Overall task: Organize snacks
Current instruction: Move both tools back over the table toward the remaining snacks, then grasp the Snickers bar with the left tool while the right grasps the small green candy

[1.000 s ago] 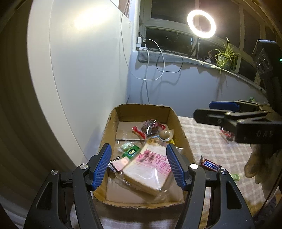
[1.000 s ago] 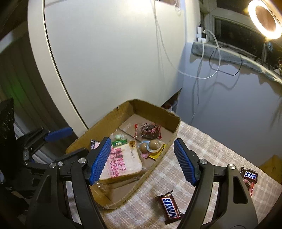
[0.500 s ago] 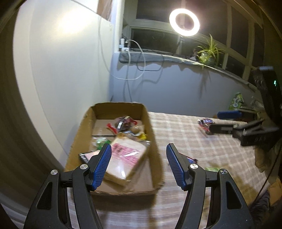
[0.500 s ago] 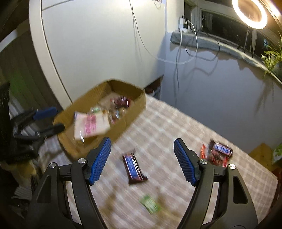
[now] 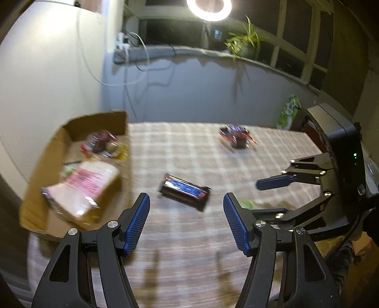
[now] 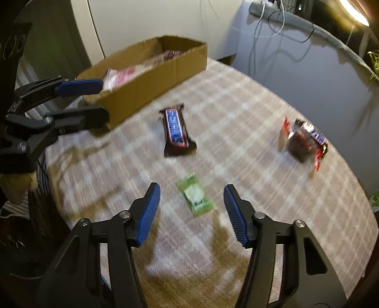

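Observation:
A cardboard box (image 5: 38, 170) on the table's left holds a bread pack (image 5: 87, 184) and several small snacks; it also shows in the right wrist view (image 6: 146, 80). A Snickers bar (image 5: 183, 189) (image 6: 176, 129) lies on the checked cloth just ahead of my open, empty left gripper (image 5: 186, 208). A small green packet (image 6: 195, 195) lies between the tips of my open, empty right gripper (image 6: 191, 196). A pile of dark and red bars (image 6: 305, 139) (image 5: 236, 136) lies at the far right.
The checked tablecloth (image 6: 248, 106) covers a round table against a white wall. A ring light (image 5: 208, 9), a potted plant (image 5: 244, 45) and cables sit on the window sill behind. A green bag (image 5: 290, 110) stands off the table's far right.
Both grippers have swung right, away from the box, and dropped lower over the cloth. The Snickers bar now lies ahead of the left gripper, the green packet at the right gripper's tips.

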Demonstrator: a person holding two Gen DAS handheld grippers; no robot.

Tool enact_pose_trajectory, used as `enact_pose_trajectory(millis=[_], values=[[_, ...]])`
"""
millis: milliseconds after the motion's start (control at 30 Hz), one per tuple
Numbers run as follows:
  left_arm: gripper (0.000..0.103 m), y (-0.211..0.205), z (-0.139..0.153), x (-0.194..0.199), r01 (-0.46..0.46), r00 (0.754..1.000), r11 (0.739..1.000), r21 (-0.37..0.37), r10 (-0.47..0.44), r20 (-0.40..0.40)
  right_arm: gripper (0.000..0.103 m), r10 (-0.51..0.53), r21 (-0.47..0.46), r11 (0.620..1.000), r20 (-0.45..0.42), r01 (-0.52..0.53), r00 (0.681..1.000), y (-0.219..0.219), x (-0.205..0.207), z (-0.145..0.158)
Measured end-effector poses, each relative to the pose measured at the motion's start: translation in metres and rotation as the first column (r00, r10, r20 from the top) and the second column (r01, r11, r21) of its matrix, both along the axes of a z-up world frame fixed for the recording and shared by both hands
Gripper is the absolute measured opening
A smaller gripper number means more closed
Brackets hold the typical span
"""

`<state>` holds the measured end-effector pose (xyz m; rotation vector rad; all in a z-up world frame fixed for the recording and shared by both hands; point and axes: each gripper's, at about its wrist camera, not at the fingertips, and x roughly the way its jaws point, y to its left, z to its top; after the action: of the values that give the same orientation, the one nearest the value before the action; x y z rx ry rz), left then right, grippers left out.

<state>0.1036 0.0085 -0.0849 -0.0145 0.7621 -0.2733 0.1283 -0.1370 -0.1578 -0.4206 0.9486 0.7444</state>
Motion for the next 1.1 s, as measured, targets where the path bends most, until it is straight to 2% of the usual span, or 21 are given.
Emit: enact_pose_trajectory(millis=[133, 200, 300, 433, 633, 867, 1000, 1067, 1100], values=[[0.064, -0.011, -0.015, 0.012, 0.006, 0.998, 0.999, -0.037, -0.009, -0.065, 0.043, -0.001, 0.01, 1.0, -0.027, 0.001, 1.0, -0.005, 0.006, -0.01], [0.064, -0.012, -0.022, 0.018, -0.006, 0.995, 0.998, -0.07, -0.002, -0.101, 0.041, 0.001, 0.012, 1.0, -0.031, 0.0, 1.0, -0.006, 0.007, -0.015], [0.064, -0.016, -0.029, 0.026, -0.022, 0.991, 0.996, -0.081, 0.011, -0.132, 0.04, 0.014, 0.001, 1.0, -0.027, -0.014, 1.0, -0.006, 0.008, -0.019], [0.064, -0.02, -0.04, 0.036, -0.061, 0.987, 0.997, -0.049, 0.053, -0.152, 0.04, 0.029, 0.0, 1.0, -0.027, -0.029, 0.999, -0.005, 0.011, -0.024], [0.064, -0.015, -0.05, 0.055, -0.129, 0.978, 0.99, -0.052, 0.118, -0.174, 0.039, 0.04, 0.013, 0.999, -0.026, -0.04, 0.999, -0.003, 0.014, -0.03], [0.064, -0.016, -0.061, 0.079, -0.164, 0.969, 0.985, -0.055, 0.151, -0.196, 0.038, 0.05, -0.01, 0.999, 0.009, -0.05, 0.999, -0.001, 0.01, -0.031], [0.064, -0.023, -0.064, 0.085, -0.152, 0.971, 0.988, -0.023, 0.145, -0.189, 0.032, 0.061, -0.013, 0.998, 0.012, -0.06, 0.998, 0.001, 0.008, -0.032], [0.057, -0.029, -0.065, 0.086, -0.136, 0.974, 0.991, 0.017, 0.136, -0.181, 0.03, 0.059, -0.011, 0.998, 0.014, -0.059, 0.998, 0.001, 0.007, -0.032], [0.05, -0.031, -0.065, 0.086, -0.129, 0.975, 0.991, 0.04, 0.134, -0.174, 0.029, 0.059, -0.008, 0.998, 0.013, -0.059, 0.998, 0.001, 0.007, -0.032]])
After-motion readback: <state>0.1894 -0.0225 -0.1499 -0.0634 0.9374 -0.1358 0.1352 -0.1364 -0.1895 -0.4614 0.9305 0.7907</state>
